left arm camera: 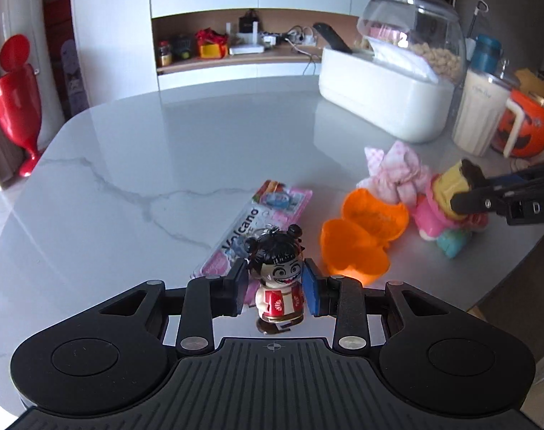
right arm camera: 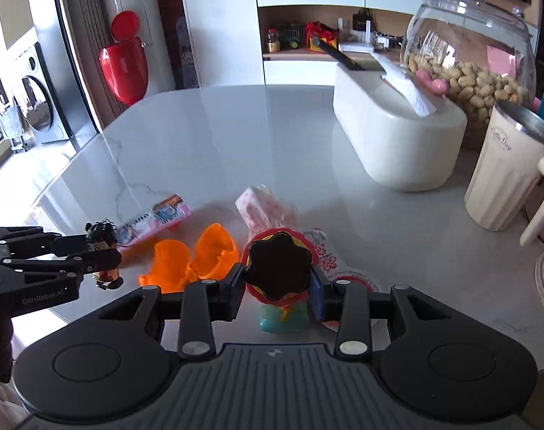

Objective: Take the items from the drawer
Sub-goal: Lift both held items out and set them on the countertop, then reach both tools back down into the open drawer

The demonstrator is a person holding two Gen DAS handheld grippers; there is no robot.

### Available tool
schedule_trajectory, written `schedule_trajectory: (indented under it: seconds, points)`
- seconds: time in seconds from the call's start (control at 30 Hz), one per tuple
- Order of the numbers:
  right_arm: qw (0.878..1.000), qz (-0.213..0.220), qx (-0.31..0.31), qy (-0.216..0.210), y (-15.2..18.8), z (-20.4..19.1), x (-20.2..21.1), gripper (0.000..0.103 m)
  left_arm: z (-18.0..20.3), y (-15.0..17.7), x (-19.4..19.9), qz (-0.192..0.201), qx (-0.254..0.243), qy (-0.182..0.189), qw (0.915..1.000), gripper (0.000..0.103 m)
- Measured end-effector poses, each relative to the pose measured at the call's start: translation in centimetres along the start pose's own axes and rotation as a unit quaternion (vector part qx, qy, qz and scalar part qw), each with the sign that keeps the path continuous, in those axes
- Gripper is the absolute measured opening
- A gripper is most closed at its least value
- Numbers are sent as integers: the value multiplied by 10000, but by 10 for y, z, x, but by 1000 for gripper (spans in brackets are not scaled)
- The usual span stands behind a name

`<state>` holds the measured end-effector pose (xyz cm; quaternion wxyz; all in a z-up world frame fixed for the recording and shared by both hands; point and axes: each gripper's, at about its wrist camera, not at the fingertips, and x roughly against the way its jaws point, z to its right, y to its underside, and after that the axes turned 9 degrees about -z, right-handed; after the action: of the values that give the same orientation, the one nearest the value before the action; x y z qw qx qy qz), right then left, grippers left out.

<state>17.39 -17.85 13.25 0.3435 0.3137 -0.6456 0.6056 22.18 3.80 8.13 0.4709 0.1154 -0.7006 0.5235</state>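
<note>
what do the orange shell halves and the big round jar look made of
Orange shell halves: thin plastic, probably; light glows through their walls. Big round jar: clear glass or acrylic, can't tell which; glossy highlights, peanuts visible inside.

The counter point(left arm camera: 128, 165) is grey-white with marble veins. The open shell point(left arm camera: 361, 233) is orange. The small figure point(left arm camera: 279, 283) has black hair and red clothes.

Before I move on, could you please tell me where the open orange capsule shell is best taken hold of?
Grip the orange capsule shell by the raised rim of one cup, one finger inside and one outside, coming from above. Both halves lie open side up, joined in the middle; the thin walls look easier to pinch than the rounded outsides.
</note>
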Motion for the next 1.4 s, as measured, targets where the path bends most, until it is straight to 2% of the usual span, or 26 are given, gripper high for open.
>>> schedule_trajectory:
  seconds: [0.07,0.23,0.37,0.5,0.6,0.73,0.97,1.07,1.17,1.3,1.4]
  points:
    - [9993,226,193,217,5,-3,-10,38,8,4,-3,172,-298,-180,9992,36]
    - [9962,464,591,448,8,-16,-17,38,23,8,-7,337,-656,-299,9968,37]
    - [9939,714,716,435,14,-23,-17,38,28,5,-8,307,-589,-135,9977,37]
    - [9935,854,705,272,14,-20,-18,40,29,1,1,379,-460,-51,9982,36]
    - [9944,891,562,-24,14,-11,-17,43,26,2,9,445,-402,-71,9982,36]
    - [9949,870,267,-442,26,7,-14,44,29,8,12,322,-378,70,9987,36]
    - [9952,845,273,-414,59,23,-21,44,49,17,6,207,-577,-1,9981,36]
    - [9937,977,475,-266,64,17,-17,44,56,18,5,183,-743,-204,9969,36]
    - [9913,1101,637,-347,66,12,-10,44,60,20,6,156,-904,-400,9950,36]
    - [9874,1321,821,-285,69,3,4,60,59,20,9,118,-976,-523,9938,37]
    - [9862,1297,976,-328,76,-2,9,62,56,20,10,102,-975,-539,9937,37]
